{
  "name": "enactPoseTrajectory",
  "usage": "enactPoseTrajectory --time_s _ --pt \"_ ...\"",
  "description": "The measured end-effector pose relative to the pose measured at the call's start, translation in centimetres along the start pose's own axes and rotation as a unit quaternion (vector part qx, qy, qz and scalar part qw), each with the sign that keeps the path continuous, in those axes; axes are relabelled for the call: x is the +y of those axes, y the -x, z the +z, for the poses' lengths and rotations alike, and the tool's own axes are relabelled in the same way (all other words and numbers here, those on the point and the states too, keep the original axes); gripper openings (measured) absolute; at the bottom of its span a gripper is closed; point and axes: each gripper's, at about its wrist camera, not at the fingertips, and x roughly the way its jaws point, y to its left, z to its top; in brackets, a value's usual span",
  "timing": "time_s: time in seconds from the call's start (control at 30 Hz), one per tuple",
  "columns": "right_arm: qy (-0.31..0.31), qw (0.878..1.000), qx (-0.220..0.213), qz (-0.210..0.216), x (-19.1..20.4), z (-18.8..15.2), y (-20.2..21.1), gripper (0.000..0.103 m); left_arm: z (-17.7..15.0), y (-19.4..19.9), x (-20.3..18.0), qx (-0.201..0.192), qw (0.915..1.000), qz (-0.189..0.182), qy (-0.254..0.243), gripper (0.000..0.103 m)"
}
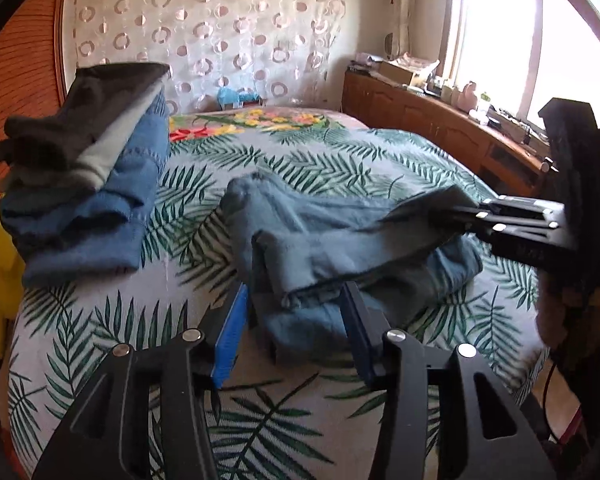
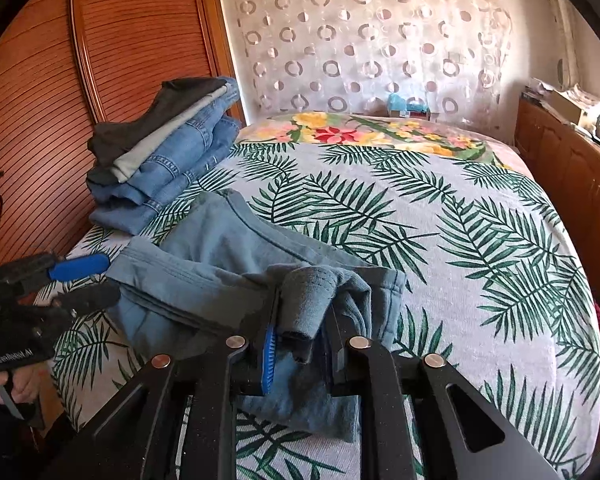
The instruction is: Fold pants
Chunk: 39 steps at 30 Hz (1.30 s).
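On the palm-leaf bedspread (image 2: 440, 216), a stack of folded jeans (image 2: 168, 164) sits far left. Our left gripper (image 1: 296, 320) hangs apart, holding nothing, beside the half-folded blue pants (image 2: 220, 264); our right gripper (image 2: 300, 336) pinches a bunched hem. We should lay it flat before letting go.

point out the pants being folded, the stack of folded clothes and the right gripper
pants (image 2: 220, 264), right wrist view, on the flat upper layer
stack of folded clothes (image 2: 168, 160), right wrist view, on the denim side
right gripper (image 2: 300, 336), right wrist view, between its fingertips
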Motion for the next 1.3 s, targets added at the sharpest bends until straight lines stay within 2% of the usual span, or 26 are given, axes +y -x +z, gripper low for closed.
enactPoseTrajectory --time_s 0.27,0.37,0.43,0.83,1.1,1.2,1.3 --pt "-0.003 1.000 -0.004 0.001 -1.2 -1.8 3.1 0.036 -0.6 -0.3 0.3 0.012 0.9998 0.012 -0.004 0.048" --pt "0.005 1.000 0.007 0.001 -1.6 -2.7 3.7 0.045 -0.4 -0.5 0.7 0.020 0.9996 0.019 0.001 0.048" --pt "0.017 1.000 0.019 -0.011 -1.4 -3.2 3.4 0.046 -0.4 -0.9 0.9 0.027 0.9994 0.022 0.001 0.048" --pt "0.051 0.995 0.073 -0.042 -0.7 -1.3 -0.3 0.047 1.2 -2.0 1.0 0.027 0.9991 0.029 -0.013 0.048" --pt "0.053 0.996 0.055 -0.056 -1.1 1.1 -1.0 0.047 3.8 -3.4 1.1 0.020 0.9990 0.038 -0.012 0.048" --pt "0.034 0.996 0.050 -0.069 -1.8 2.0 -2.0 0.047 4.6 -3.2 1.2 0.011 0.9991 0.040 -0.005 0.048" --pt "0.013 0.997 0.048 -0.063 -2.6 2.5 -2.6 0.047 5.1 -2.1 1.2 -0.005 0.9995 0.031 0.002 0.048"
